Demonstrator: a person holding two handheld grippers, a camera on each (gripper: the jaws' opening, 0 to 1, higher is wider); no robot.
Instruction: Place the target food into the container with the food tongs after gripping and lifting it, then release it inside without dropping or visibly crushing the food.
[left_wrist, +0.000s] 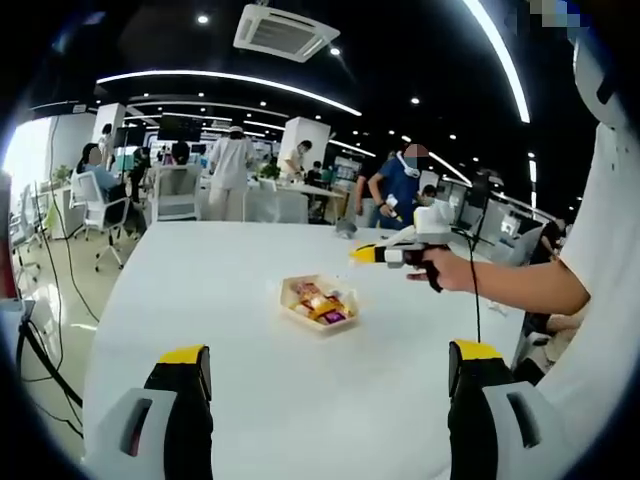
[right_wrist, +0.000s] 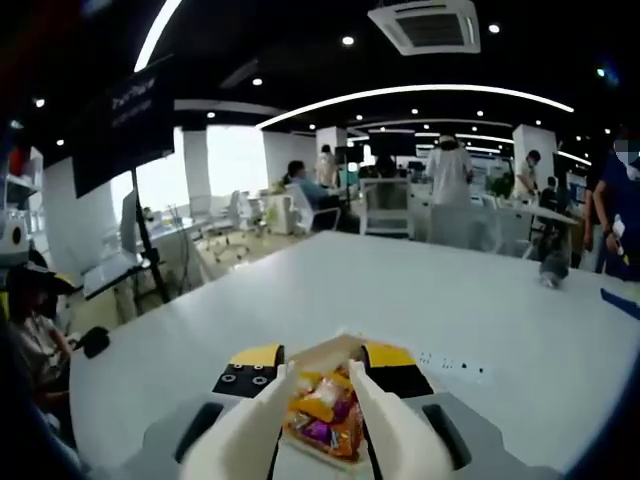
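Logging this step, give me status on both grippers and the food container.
Left gripper open, nothing held. Right gripper above food container, tongs' tips at snacks. White table, no obstruction.

container (left_wrist: 319, 303) mid-table (left_wrist: 200, 300), food (left_wrist: 322, 303) inside, right gripper (left_wrist: 362, 254) just behind it

Long curved white ceiling light strips (left_wrist: 230, 80) and small round recessed spotlights (right_wrist: 347, 41) are lighting the office evenly, while daylight is flaring through a window (left_wrist: 25, 150). The glossy white bench (left_wrist: 240, 300) is reflecting brightly with faint shadows. Fisheye distortion is bending edges; far figures are looking soft.
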